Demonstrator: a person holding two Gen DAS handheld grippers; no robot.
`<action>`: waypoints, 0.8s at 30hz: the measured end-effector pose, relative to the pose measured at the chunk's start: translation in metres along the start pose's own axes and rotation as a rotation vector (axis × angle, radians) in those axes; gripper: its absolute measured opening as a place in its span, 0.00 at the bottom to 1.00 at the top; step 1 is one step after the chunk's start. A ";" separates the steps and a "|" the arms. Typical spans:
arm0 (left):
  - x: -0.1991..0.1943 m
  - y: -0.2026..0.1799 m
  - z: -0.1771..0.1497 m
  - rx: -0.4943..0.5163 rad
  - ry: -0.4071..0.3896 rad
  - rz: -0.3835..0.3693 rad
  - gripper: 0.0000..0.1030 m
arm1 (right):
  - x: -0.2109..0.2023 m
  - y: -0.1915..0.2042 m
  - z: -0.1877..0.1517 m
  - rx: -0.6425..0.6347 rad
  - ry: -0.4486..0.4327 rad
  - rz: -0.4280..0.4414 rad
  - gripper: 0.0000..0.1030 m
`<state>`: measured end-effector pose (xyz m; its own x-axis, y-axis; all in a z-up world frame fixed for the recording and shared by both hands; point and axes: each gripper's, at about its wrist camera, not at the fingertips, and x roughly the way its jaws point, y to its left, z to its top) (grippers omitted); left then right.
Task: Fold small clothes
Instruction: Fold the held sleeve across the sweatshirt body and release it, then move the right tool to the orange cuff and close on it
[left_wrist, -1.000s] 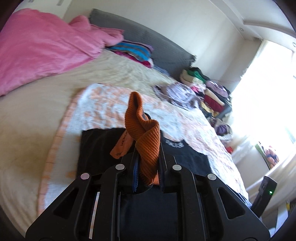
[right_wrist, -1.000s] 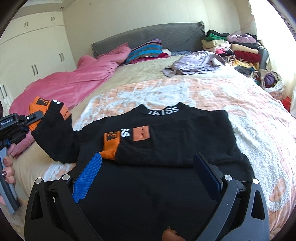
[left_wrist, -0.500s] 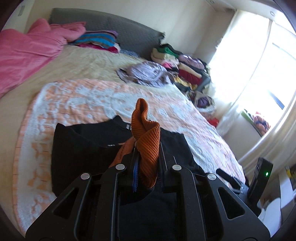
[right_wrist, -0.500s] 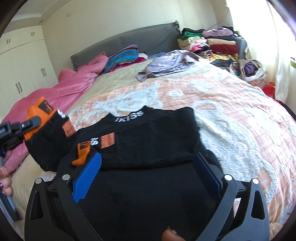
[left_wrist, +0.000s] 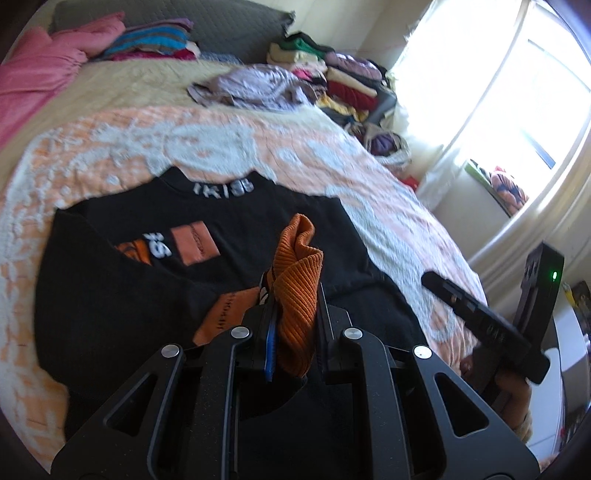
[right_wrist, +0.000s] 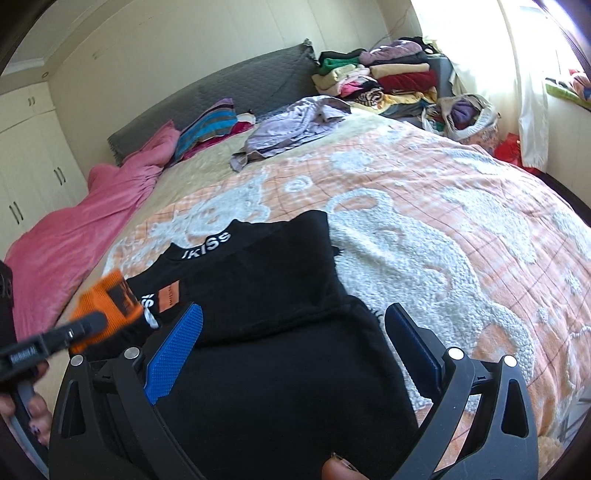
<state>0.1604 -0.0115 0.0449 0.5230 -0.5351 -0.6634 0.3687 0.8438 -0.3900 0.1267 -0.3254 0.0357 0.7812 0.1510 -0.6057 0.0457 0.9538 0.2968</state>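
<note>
A black sweatshirt (left_wrist: 236, 221) with a white-lettered collar and orange patches lies on the orange-and-white blanket (left_wrist: 110, 140); it also shows in the right wrist view (right_wrist: 266, 288). My left gripper (left_wrist: 293, 314) is shut on the sleeve's orange ribbed cuff (left_wrist: 299, 273) and holds it above the shirt's body. The same cuff (right_wrist: 107, 302) shows in the right wrist view at the left, in the left gripper's tip. My right gripper (right_wrist: 291, 347) is open and empty, low over the shirt's hem; it shows in the left wrist view (left_wrist: 480, 317) at the right.
A pink duvet (right_wrist: 74, 229) lies along the left side of the bed. A lilac garment (right_wrist: 295, 125) and striped folded clothes (right_wrist: 207, 129) lie near the grey headboard. A pile of clothes (right_wrist: 388, 77) and a bag stand to the right by the window.
My left gripper has carried the orange cuff rightward, in over the shirt's body. The right gripper has stayed open over the hem, its view turned slightly right.
</note>
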 end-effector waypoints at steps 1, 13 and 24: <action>0.004 0.000 -0.003 0.002 0.013 -0.003 0.09 | 0.001 -0.002 0.000 0.006 0.001 0.000 0.96; 0.027 -0.010 -0.027 0.068 0.127 -0.047 0.26 | 0.007 -0.013 -0.002 0.061 0.032 0.047 0.96; 0.003 0.002 -0.017 0.110 0.053 0.057 0.66 | 0.032 0.014 -0.023 -0.010 0.175 0.128 0.93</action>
<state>0.1496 -0.0112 0.0310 0.5054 -0.4807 -0.7166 0.4230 0.8618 -0.2798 0.1384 -0.3014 0.0031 0.6602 0.3131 -0.6827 -0.0539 0.9264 0.3727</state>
